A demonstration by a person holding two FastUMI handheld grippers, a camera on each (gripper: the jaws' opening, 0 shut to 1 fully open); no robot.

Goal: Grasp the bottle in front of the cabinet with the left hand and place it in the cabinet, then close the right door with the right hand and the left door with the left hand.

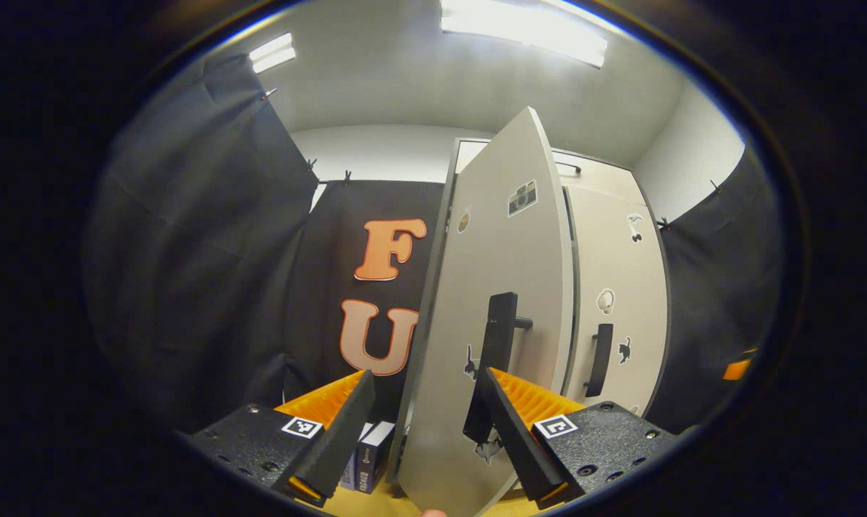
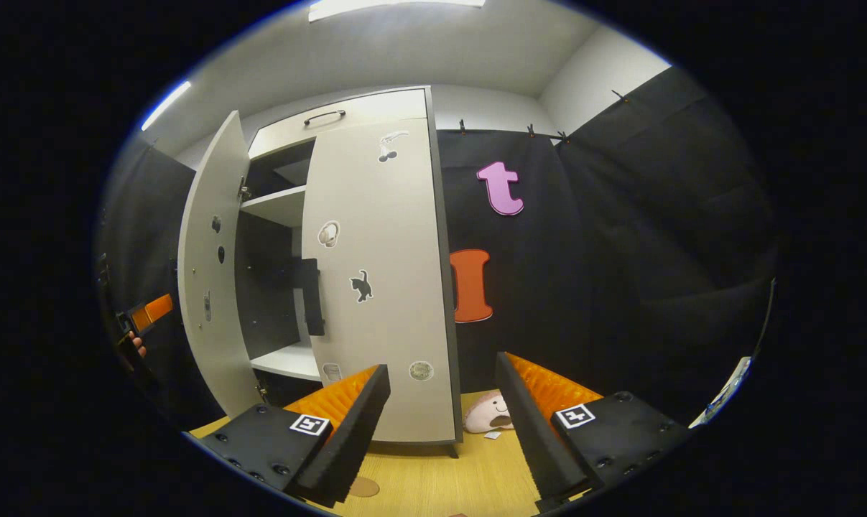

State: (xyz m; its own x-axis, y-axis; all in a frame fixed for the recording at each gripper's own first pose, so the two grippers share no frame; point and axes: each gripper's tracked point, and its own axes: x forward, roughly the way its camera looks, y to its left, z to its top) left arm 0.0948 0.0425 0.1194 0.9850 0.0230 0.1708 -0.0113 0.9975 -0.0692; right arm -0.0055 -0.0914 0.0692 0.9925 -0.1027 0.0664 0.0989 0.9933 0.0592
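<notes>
The pale cabinet [image 2: 376, 108] stands ahead with its right door [image 2: 383, 287] flat against the front. Its left door [image 1: 490, 287] is swung partway out, edge-on toward me. My left gripper [image 1: 426, 373] is open, and the door's lower part sits between its fingers without being pressed. One finger [image 1: 508, 424] overlaps the bottom of the door's black handle [image 1: 498, 330]. My right gripper [image 2: 442, 362] hangs open with nothing in it, in front of the right door's lower corner. Through the gap I see shelves [image 2: 279, 205] inside; what they hold is too dark to tell.
A small plush toy [image 2: 489, 416] lies on the wooden surface [image 2: 440, 481] just right of the cabinet. Small boxes [image 1: 370, 452] stand by the cabinet's left side. In the right gripper view, a hand [image 2: 138, 345] holding the left gripper shows behind the open door. Black cloth walls close in all around.
</notes>
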